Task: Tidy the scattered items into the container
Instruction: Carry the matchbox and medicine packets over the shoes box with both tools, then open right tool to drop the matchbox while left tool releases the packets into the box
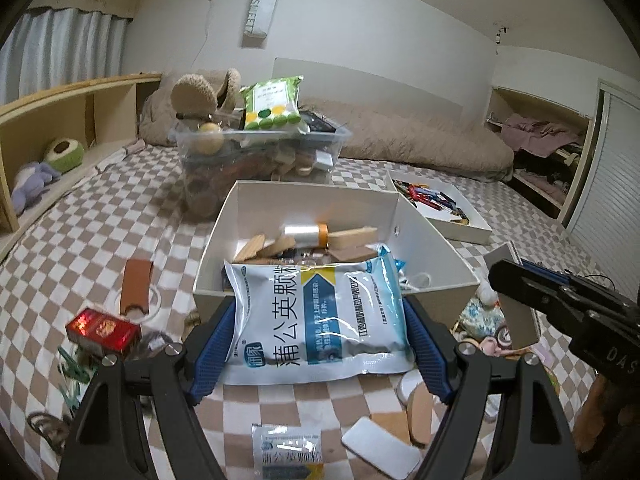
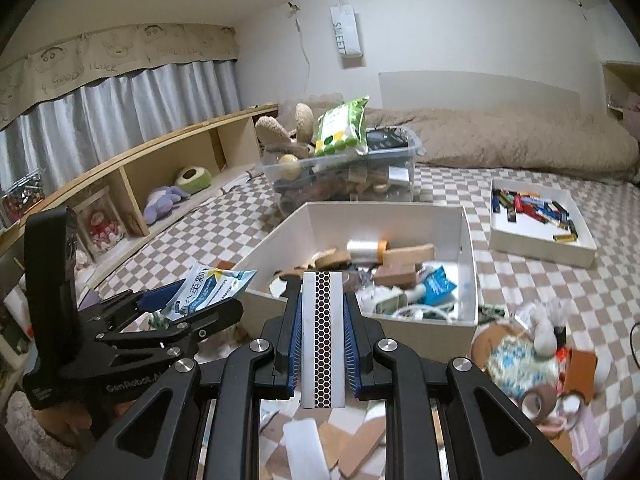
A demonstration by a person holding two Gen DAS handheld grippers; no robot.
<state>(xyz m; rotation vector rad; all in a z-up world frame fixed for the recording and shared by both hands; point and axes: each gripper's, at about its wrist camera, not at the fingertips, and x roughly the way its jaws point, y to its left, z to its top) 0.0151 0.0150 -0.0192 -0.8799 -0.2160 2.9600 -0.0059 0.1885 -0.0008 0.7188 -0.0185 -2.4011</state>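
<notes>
**Two light loads held just short of the white box**

The left gripper [image 1: 320, 320] has its blue-padded fingers [image 1: 214, 344] clamped on the long edges of a white-and-blue foil sachet printed with Chinese characters [image 1: 320, 312]. The sachet hangs above the checked bedspread [image 1: 80, 240], its far end overlapping the near rim of the open white cardboard box [image 1: 224, 240]. It looks soft, slick and light; the granules inside will probably shift, so the pinch across its width suits it, and gripping a sealed edge would guard against slipping.

The right gripper [image 2: 322, 328] has its fingers [image 2: 294, 344] closed tight on a slim white matchbox with a dark honeycomb striking strip [image 2: 322, 336], held on its broad faces, pointing at the box's near wall. The matchbox seems stiff but crushable, and very light; a hold on its broad faces around mid-length should keep it from pivoting.

Inside the box lie wooden blocks [image 1: 352, 238], a roll of clear tape [image 1: 306, 234] and other small items. More clutter sits on the bedspread near its front edge, including a red pack [image 1: 102, 328] and a second sachet [image 1: 288, 452].
</notes>
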